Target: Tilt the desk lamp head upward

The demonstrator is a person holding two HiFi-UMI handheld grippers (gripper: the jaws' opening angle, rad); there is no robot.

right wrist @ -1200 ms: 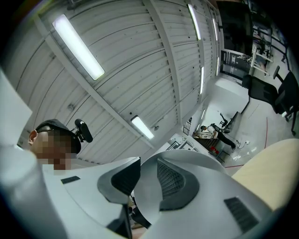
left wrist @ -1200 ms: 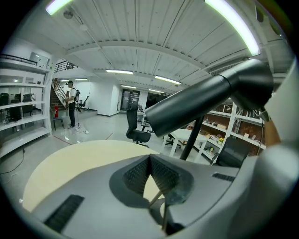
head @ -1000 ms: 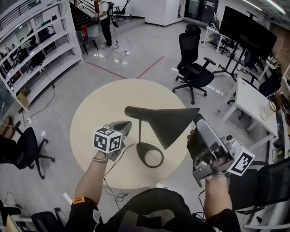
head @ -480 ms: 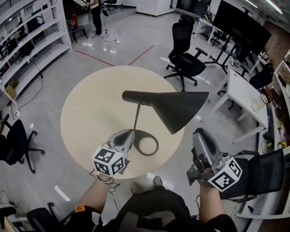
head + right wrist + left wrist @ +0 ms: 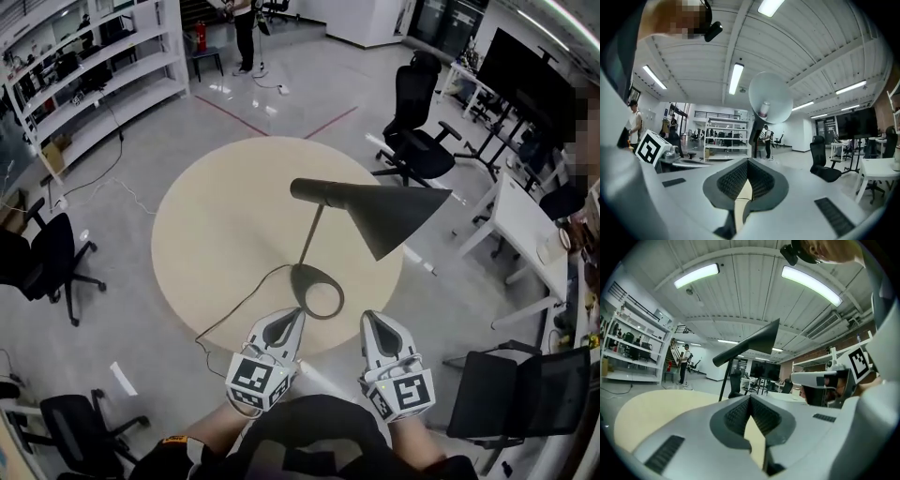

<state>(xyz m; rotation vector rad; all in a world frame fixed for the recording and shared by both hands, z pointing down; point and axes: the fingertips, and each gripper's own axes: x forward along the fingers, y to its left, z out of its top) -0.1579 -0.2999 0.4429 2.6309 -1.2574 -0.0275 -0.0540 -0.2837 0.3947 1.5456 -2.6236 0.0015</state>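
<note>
Head view showed a black desk lamp (image 5: pixel 375 214) standing on a round pale counter (image 5: pixel 216 216), toward that counter's near side. Its ring-shaped base (image 5: pixel 317 291) was set just inside the near rim, and a thin stem (image 5: pixel 310 236) rose from it, leaning away from the viewer. The lamp's cone-shaped head (image 5: pixel 398 217) was carried at the top of the stem, widening to the right until it overlapped the counter's right rim in the picture. A dark cord (image 5: pixel 239 305) was trailed from the base across the counter to its near-left rim.

The left tool (image 5: pixel 296 314) was held at the counter's near rim with its jaws brought together at the tips and nothing between them; its tip was near the base but apart from it. The right tool (image 5: pixel 369 319) was held just beside it at the same rim, likewise closed on nothing.

From the left gripper view the closed left tool (image 5: pixel 750 399) was seen low over the counter (image 5: pixel 651 408), with the head (image 5: pixel 757 341) above it. From the right gripper view the head's pale inside (image 5: pixel 771 97) was seen from below.

Beyond the counter's far-left side, white shelving (image 5: pixel 89 80) was loaded with small items too small to tell.
</note>
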